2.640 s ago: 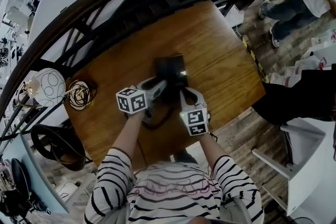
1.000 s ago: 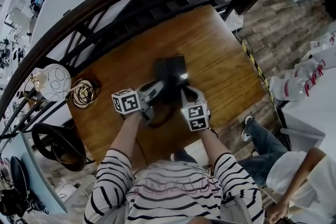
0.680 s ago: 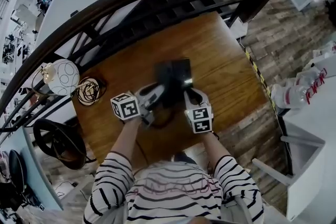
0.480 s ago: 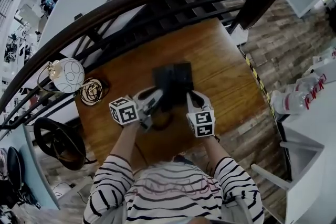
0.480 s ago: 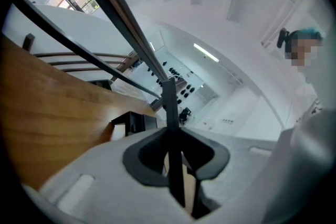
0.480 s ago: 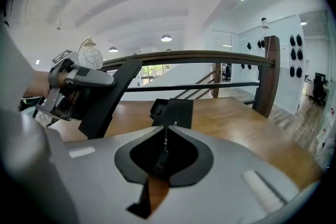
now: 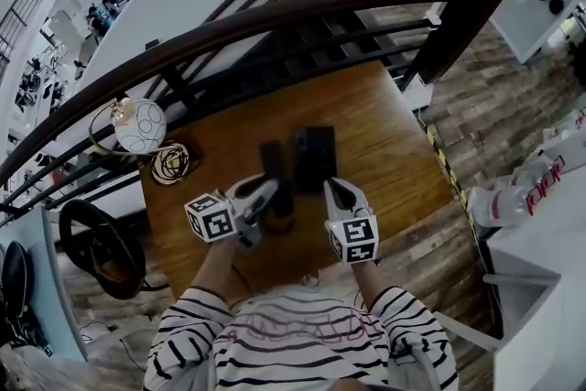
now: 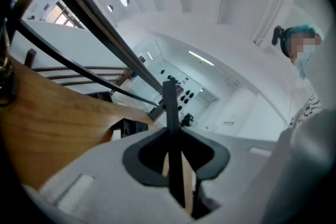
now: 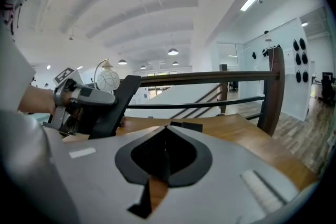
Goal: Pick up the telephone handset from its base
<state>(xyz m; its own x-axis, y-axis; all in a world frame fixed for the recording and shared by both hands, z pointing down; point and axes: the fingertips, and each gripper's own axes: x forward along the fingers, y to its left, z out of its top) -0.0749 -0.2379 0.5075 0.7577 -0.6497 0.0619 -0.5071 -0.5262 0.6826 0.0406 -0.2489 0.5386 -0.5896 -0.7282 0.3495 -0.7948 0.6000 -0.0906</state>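
Note:
The black telephone handset [image 7: 272, 158] is off its base, held tilted above the wooden table [image 7: 385, 128]. My left gripper [image 7: 273, 190] is shut on its lower end; in the left gripper view the handset [image 8: 170, 97] shows edge-on as a thin dark bar between the jaws. The flat black base [image 7: 314, 153] lies on the table just right of the handset, with nothing on it. My right gripper [image 7: 331, 186] hovers in front of the base with its jaws shut and nothing between them. In the right gripper view the handset [image 9: 113, 105] sits in the left gripper at the left, and the base [image 9: 185, 126] lies ahead.
A dark curved railing [image 7: 275, 14] runs along the table's far side. At the table's left stand a white globe lamp [image 7: 139, 125] and a coil of cable [image 7: 170, 164]. A black round seat [image 7: 96, 247] is on the floor at left, bottles [image 7: 540, 188] at right.
The handset has come up off the base and moved left with my left gripper. Both grippers have risen. The right gripper has drawn back from the phone.

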